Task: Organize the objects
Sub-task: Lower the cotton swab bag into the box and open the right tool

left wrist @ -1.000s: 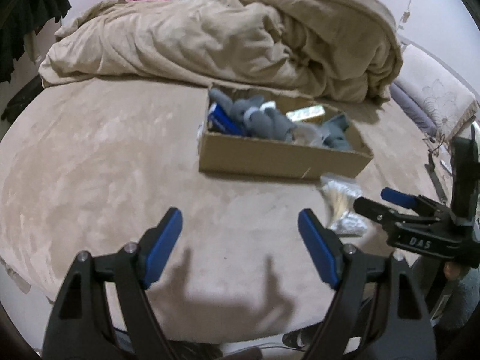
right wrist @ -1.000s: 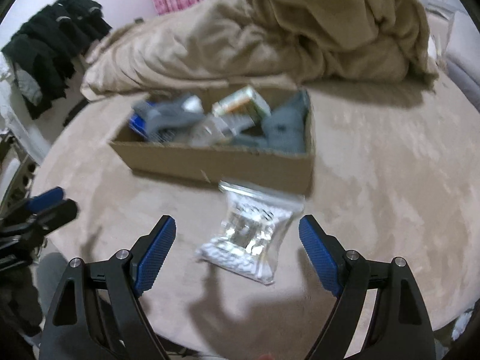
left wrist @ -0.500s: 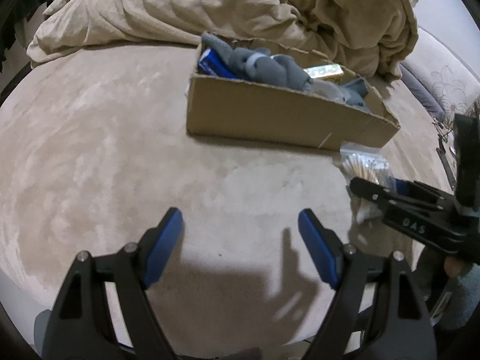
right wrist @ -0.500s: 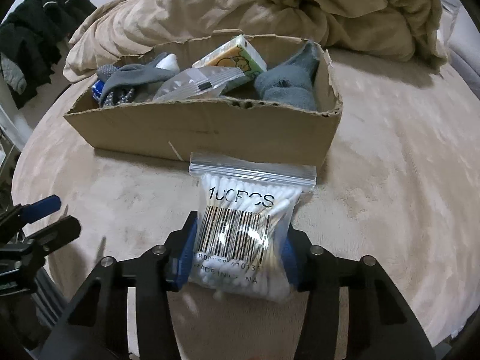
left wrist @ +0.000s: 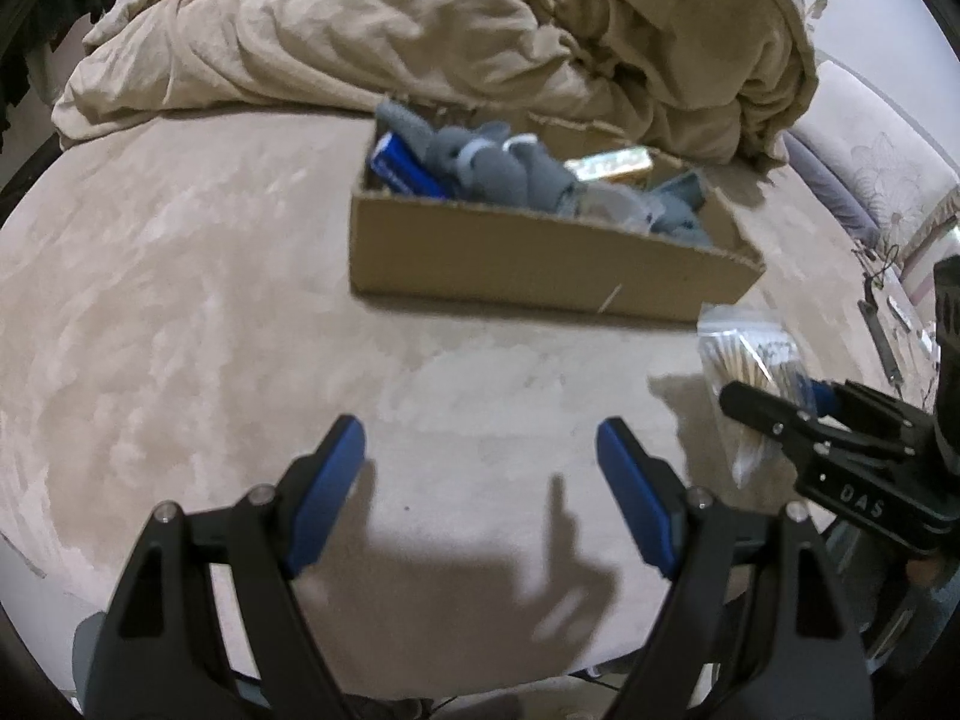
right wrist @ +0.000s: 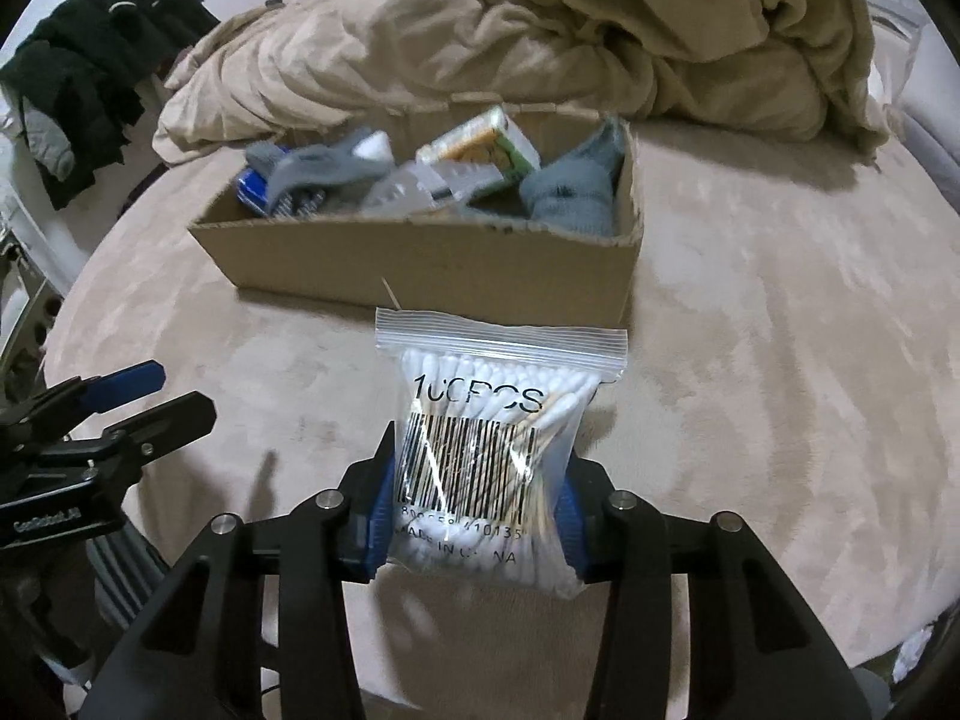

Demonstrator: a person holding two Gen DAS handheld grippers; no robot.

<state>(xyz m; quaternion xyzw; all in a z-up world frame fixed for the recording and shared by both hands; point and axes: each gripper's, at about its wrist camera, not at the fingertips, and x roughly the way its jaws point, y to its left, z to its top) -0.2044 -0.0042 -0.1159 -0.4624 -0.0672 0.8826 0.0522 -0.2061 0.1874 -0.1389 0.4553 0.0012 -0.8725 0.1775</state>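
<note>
The right gripper (right wrist: 477, 516) clamps the lower half of the cotton-swab bag (right wrist: 492, 438), just short of the cardboard box (right wrist: 420, 267) (already crowded) mid-bed. Lift clear over the near wall before releasing. The left gripper (left wrist: 480, 480) hangs wide open, empty.

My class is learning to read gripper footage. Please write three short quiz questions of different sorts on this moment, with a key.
1. True or false: the right gripper is shut on the bag of cotton swabs.
2. Multiple choice: the left gripper is (A) open and holds nothing, (B) shut on a grey sock, (C) inside the cardboard box.
3. Fill in: the bag's large printed label reads "100___".

Key: 1 true; 2 A; 3 PCS.
</note>
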